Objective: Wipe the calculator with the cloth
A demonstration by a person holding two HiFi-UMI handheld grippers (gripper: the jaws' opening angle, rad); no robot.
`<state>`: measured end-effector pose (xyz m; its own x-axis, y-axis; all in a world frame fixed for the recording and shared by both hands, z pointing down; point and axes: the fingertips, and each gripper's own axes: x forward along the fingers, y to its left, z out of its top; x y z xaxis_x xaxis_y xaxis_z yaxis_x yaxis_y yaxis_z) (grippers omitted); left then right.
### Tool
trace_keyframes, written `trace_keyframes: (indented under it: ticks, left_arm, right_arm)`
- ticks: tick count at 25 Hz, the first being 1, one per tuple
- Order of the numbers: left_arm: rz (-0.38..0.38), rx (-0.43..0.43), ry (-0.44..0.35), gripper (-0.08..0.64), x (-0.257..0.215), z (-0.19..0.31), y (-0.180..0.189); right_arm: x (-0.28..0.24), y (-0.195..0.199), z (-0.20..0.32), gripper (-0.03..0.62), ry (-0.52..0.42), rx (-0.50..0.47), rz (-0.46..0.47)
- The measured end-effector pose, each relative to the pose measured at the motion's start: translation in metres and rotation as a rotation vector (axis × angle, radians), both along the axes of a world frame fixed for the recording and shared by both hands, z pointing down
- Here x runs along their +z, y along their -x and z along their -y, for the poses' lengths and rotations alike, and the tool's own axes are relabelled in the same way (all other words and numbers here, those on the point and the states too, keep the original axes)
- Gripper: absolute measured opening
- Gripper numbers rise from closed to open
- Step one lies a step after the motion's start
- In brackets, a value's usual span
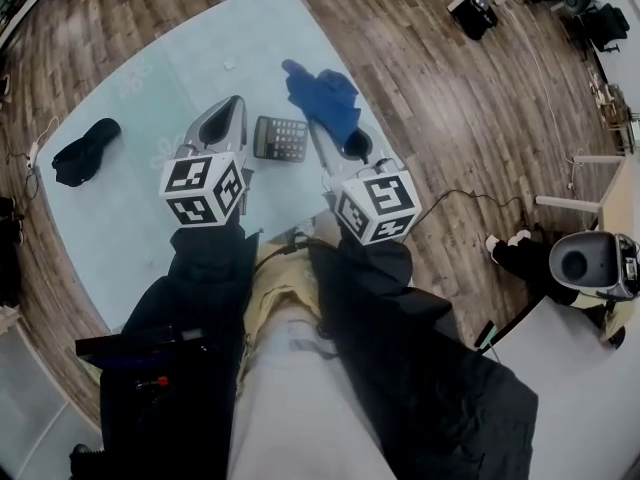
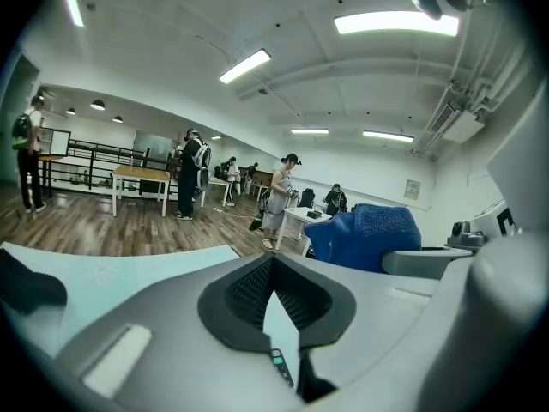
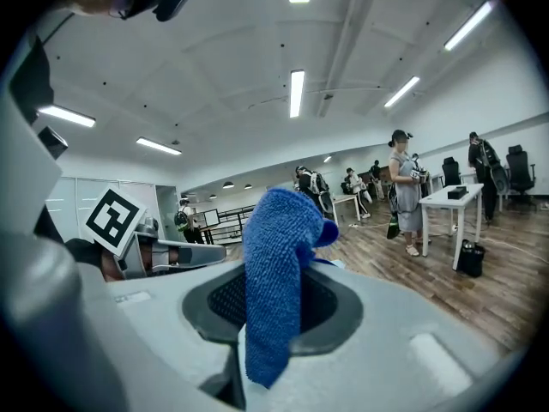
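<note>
- Lying well out on the left of the pale blue table (image 1: 120, 218) is a crumpled black object (image 1: 85, 150); what it is cannot be made out.
- Next comes the left gripper (image 1: 237, 101), over the table just left of the calculator. Its pads meet at the tips with nothing between them.
- In the left gripper view, the wedge below those tips shows only a dark sliver of the calculator with a green key.
- The calculator (image 1: 281, 138) lies flat, keys up, between the two grippers. Its long axis runs across the head view from one gripper towards the other. Which end carries the display is too small to tell.
- The blue cloth (image 1: 322, 96) is bunched just right of and beyond the calculator, and it hides the right gripper's fingertips from above.
- The right gripper (image 1: 318, 130) is pinching a fold of the cloth, which stands up between its pads and hangs over them in the right gripper view.
- Dark sleeves (image 1: 200, 298) cover the table's near edge.
</note>
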<state>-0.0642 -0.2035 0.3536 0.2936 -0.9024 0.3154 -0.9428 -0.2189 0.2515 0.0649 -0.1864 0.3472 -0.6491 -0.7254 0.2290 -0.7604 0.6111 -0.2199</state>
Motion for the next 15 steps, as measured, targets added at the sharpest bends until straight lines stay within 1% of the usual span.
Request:
trace_keyframes:
  ticks: [3, 7, 11, 15]
  left_arm:
    - [-0.011, 0.004, -0.018, -0.003, -0.009, 0.001, -0.003]
    - [-0.015, 0.031, -0.054, -0.003, -0.016, 0.003, -0.012]
    - [-0.003, 0.048, -0.097, -0.003, -0.036, -0.003, -0.036]
    - [0.006, 0.05, -0.125, -0.003, -0.053, -0.014, -0.054]
  right_arm:
    - [-0.01, 0.001, -0.003, 0.092, -0.029, 0.009, -0.01]
    - [-0.021, -0.003, -0.004, 0.092, -0.076, 0.034, -0.007]
    - [-0.043, -0.026, -0.011, 0.092, -0.137, 0.062, 0.012]
    - [-0.06, -0.043, -0.024, 0.091, -0.17, 0.068, 0.03]
